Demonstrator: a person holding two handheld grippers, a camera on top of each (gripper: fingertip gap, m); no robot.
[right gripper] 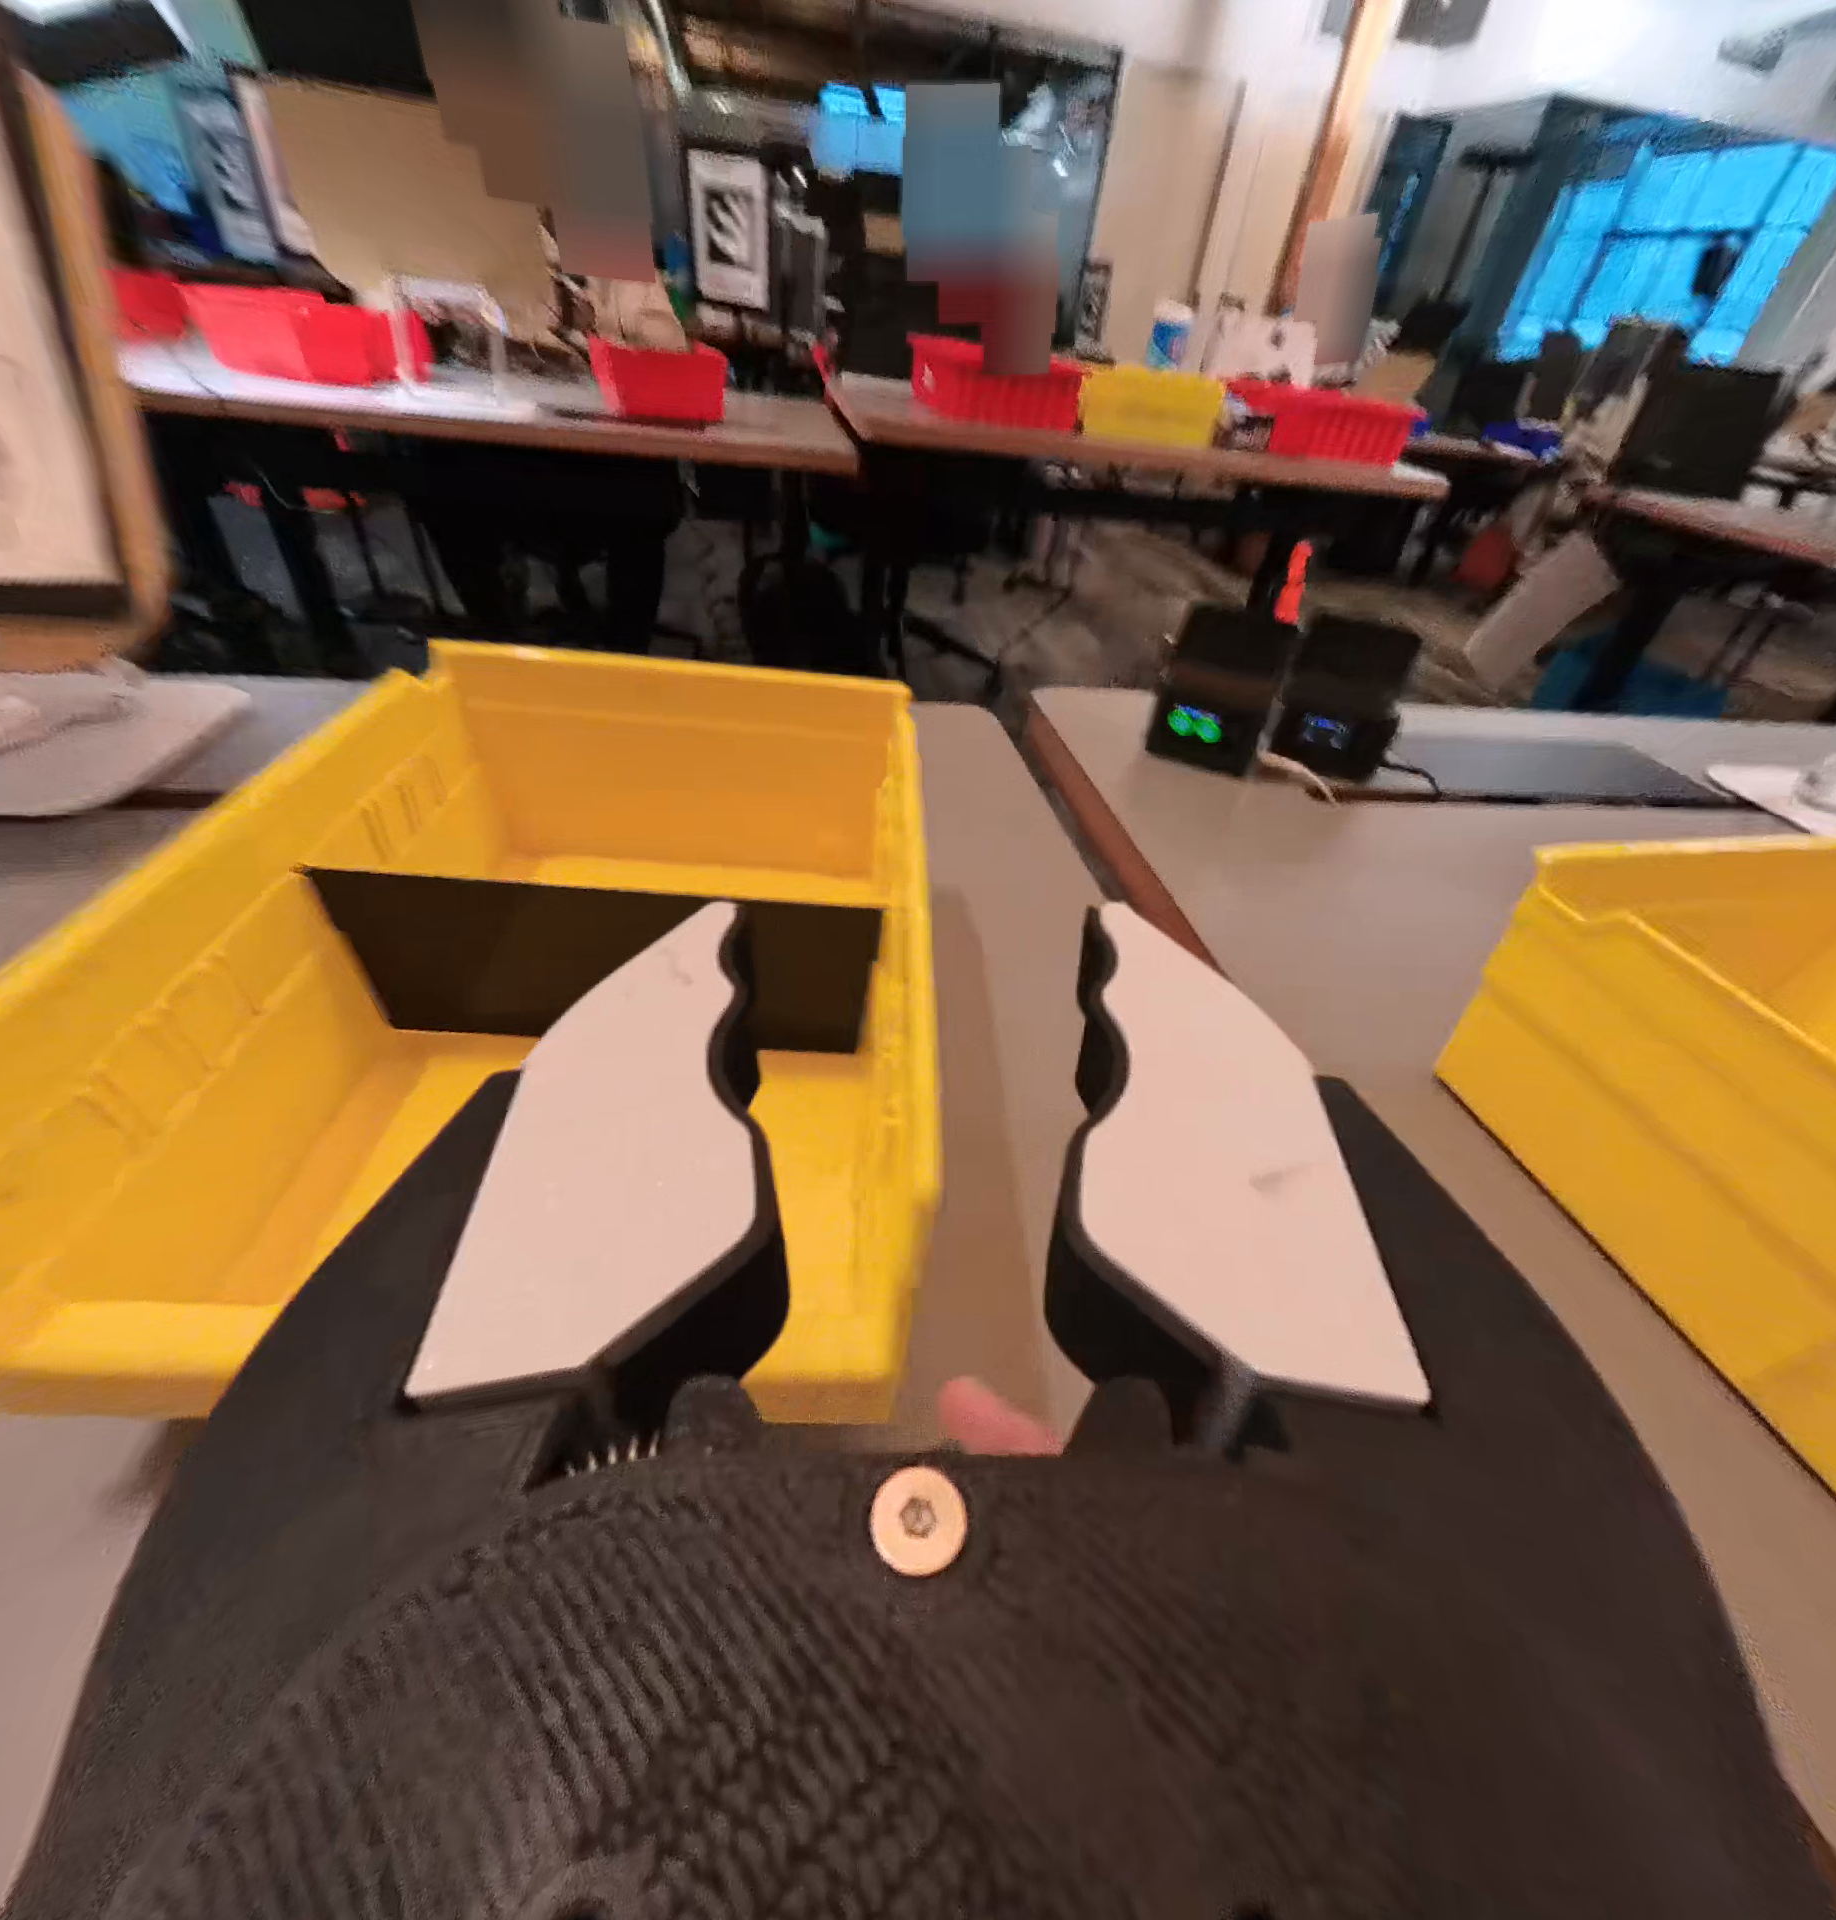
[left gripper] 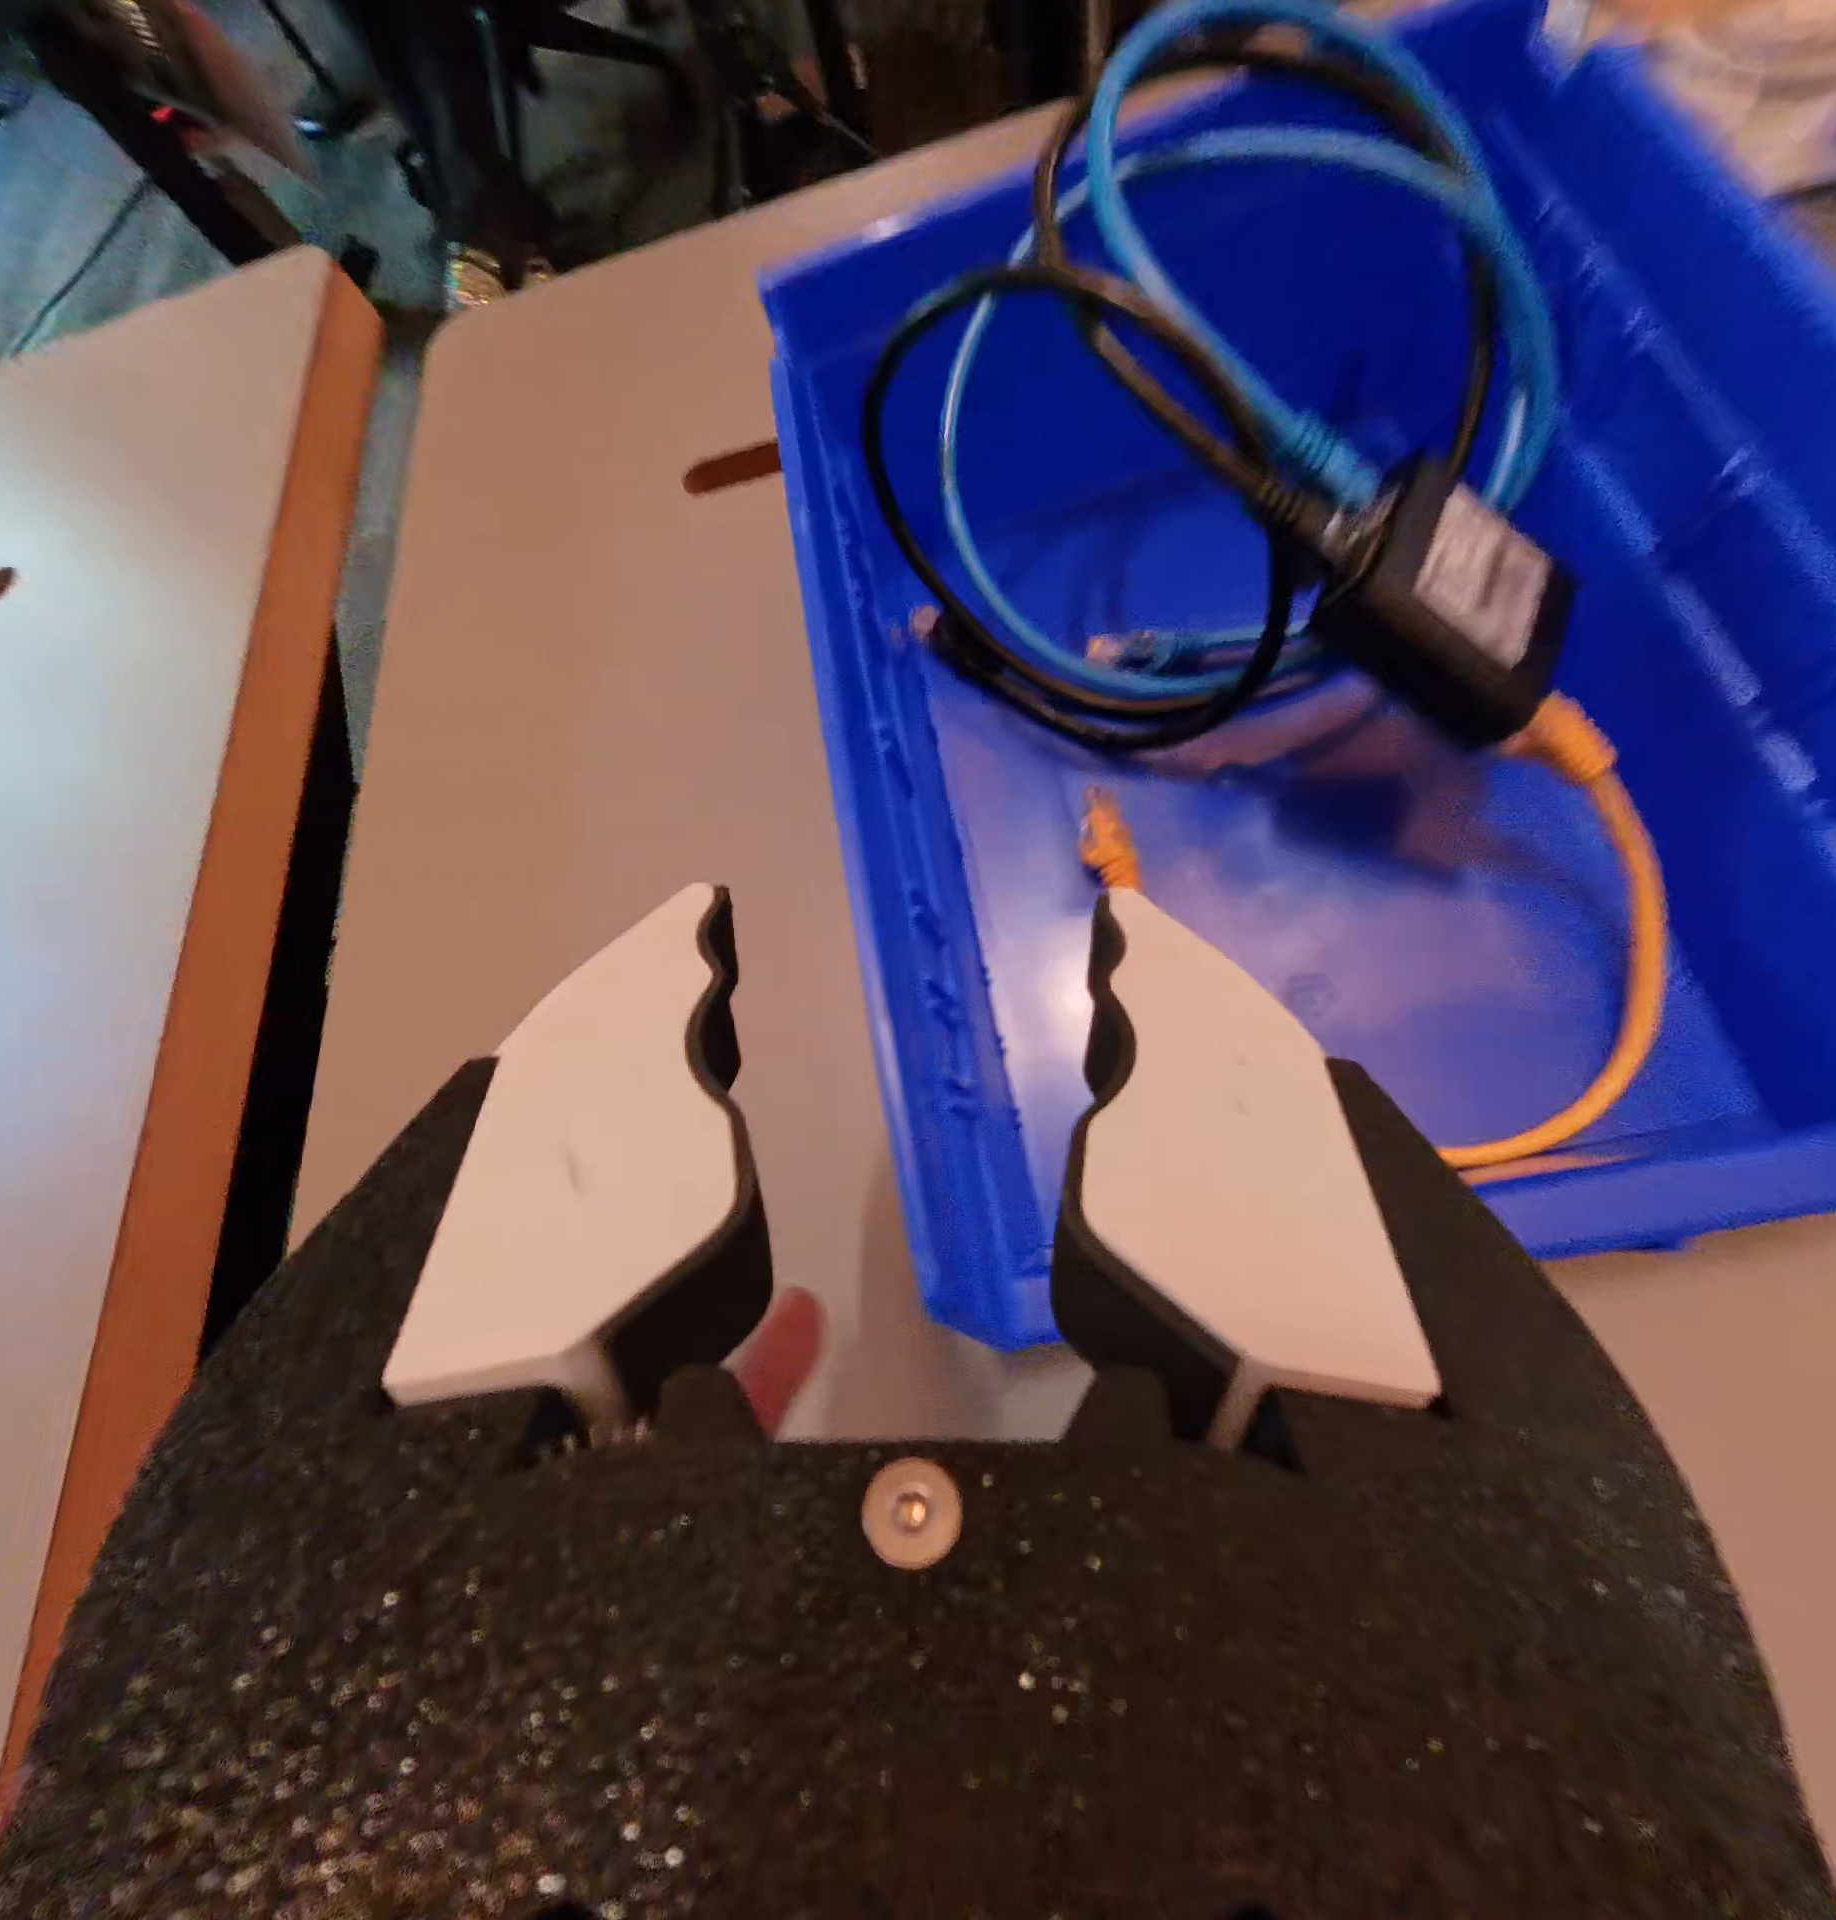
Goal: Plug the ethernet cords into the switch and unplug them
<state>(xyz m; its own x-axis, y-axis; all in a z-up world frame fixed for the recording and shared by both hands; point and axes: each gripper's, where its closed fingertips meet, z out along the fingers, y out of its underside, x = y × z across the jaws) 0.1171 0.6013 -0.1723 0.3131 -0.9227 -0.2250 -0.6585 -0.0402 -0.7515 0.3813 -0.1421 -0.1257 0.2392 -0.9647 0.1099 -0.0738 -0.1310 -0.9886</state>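
Both tools gape empty; left tool (left gripper: pixel 909 899) hovers near the blue bin's (left gripper: pixel 898 831) switch (left gripper: pixel 1454 603) and cords (left gripper: pixel 1579 935).

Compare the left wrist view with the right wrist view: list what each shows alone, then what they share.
Only the left wrist view: a blue bin holding a black switch, a blue cord, a black cord and an orange cord; the left gripper is open.

Only the right wrist view: a yellow bin with a black divider, a second yellow bin, and the open right gripper.

Shared: grey tabletops; neither gripper holds anything.
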